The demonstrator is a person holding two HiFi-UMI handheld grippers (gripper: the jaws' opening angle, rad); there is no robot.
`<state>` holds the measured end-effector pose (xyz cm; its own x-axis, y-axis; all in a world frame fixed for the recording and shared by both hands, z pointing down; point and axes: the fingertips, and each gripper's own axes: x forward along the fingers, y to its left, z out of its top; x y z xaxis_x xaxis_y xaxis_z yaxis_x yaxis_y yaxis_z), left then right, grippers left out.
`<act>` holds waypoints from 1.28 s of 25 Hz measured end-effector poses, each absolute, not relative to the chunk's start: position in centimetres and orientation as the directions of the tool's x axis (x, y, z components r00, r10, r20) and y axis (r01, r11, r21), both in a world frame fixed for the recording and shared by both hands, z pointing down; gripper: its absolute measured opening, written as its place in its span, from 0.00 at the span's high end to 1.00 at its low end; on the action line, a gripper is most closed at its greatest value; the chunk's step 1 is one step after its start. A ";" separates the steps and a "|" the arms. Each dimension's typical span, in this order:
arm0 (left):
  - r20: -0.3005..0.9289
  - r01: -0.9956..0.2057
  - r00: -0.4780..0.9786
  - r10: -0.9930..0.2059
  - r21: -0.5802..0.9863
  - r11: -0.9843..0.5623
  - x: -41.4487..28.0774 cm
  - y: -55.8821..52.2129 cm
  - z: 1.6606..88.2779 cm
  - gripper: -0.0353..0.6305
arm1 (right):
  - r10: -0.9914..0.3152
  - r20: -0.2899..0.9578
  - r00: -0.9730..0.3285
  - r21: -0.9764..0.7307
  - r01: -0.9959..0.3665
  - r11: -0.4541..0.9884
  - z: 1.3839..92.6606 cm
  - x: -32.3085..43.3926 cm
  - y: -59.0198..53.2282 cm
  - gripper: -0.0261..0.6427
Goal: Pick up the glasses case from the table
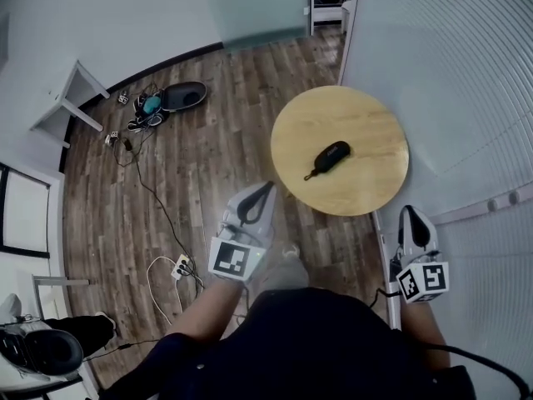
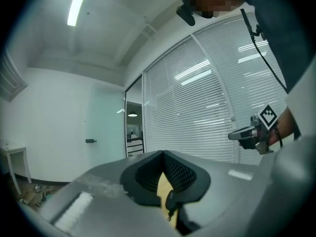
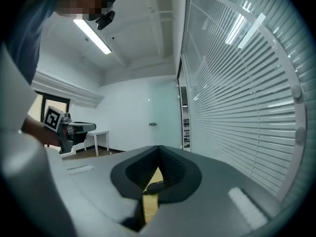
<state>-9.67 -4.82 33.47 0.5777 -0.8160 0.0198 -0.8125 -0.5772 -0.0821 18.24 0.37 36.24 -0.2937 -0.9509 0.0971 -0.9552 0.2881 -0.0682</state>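
Since the glasses case (image 1: pixel 331 157) lies alone near the middle of the round wooden table (image 1: pixel 366 115), set slantwise with bare wood all around it, I have room to come at it from any side. Both my tools are well short of it. The left gripper (image 1: pixel 265 187) hangs over the floor just off the table's near edge, and the right gripper (image 1: pixel 410 213) sits by the edge on the other side. Each has its fingers (image 3: pixel 173 171) pressed together at the tips with nothing between them. I judge the case to be a light, stiff shell, dark and smooth, and rounded enough that a grip could skid off its curved top. So I'd open wide and take it across its narrow width at the middle of its length, fingers low on the two long flanks, squeezing only firmly enough to lift. A thin tail at its lower end may be a strap or zip pull; it is too small to tell, and I wouldn't trust it as a hold.
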 end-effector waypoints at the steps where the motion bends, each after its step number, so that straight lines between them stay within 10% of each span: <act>1: 0.021 -0.807 0.586 -0.810 -0.079 -0.585 -10.0 -6.2 33.5 0.94 | -0.953 0.099 -0.287 -0.063 -0.957 0.282 36.1 17.8 -1.1 0.95; 32: 0.137 -0.831 0.534 -0.834 -0.096 -0.548 -7.9 -29.6 36.1 0.94 | -0.877 0.195 -0.439 -0.162 -0.897 0.412 42.0 15.2 -26.5 0.95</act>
